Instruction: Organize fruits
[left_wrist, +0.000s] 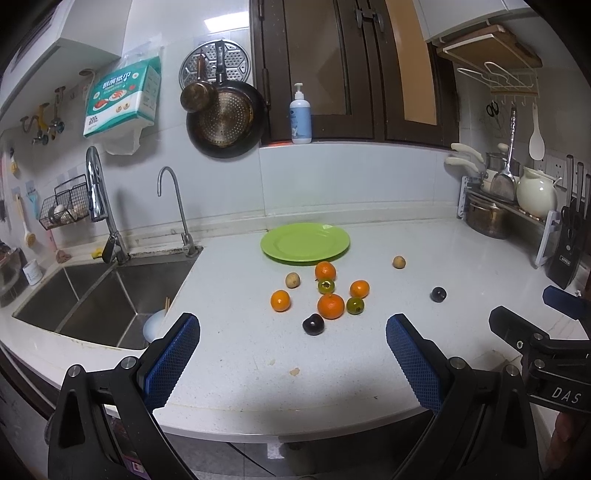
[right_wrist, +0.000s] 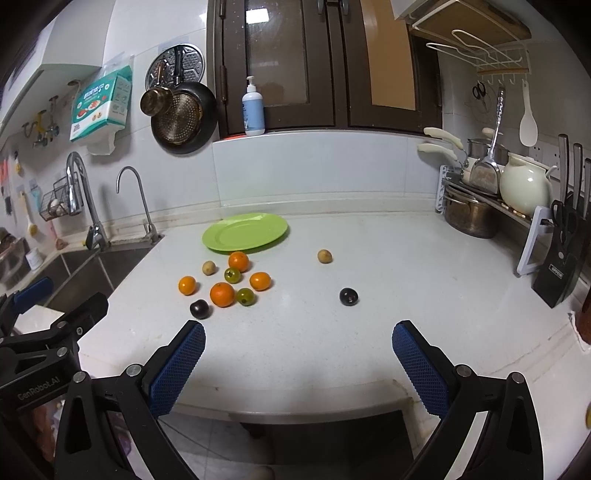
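Note:
An empty green plate (left_wrist: 305, 242) (right_wrist: 245, 232) lies at the back of the white counter. In front of it lie several oranges (left_wrist: 330, 305) (right_wrist: 222, 294), two green fruits (left_wrist: 355, 305) (right_wrist: 245, 296), two tan fruits (left_wrist: 292, 280) (right_wrist: 324, 256) and two dark plums (left_wrist: 313, 324) (right_wrist: 348, 296). My left gripper (left_wrist: 291, 354) is open and empty, near the counter's front edge, short of the fruit. My right gripper (right_wrist: 298, 354) is open and empty, also at the front edge. The right gripper's body shows at the right of the left wrist view.
A steel sink (left_wrist: 99, 299) with two taps (left_wrist: 177, 206) is at the left. A pot rack (right_wrist: 476, 206) with a cream kettle and a knife block (right_wrist: 561, 258) stand at the right. A soap bottle (left_wrist: 301, 114) sits on the window sill.

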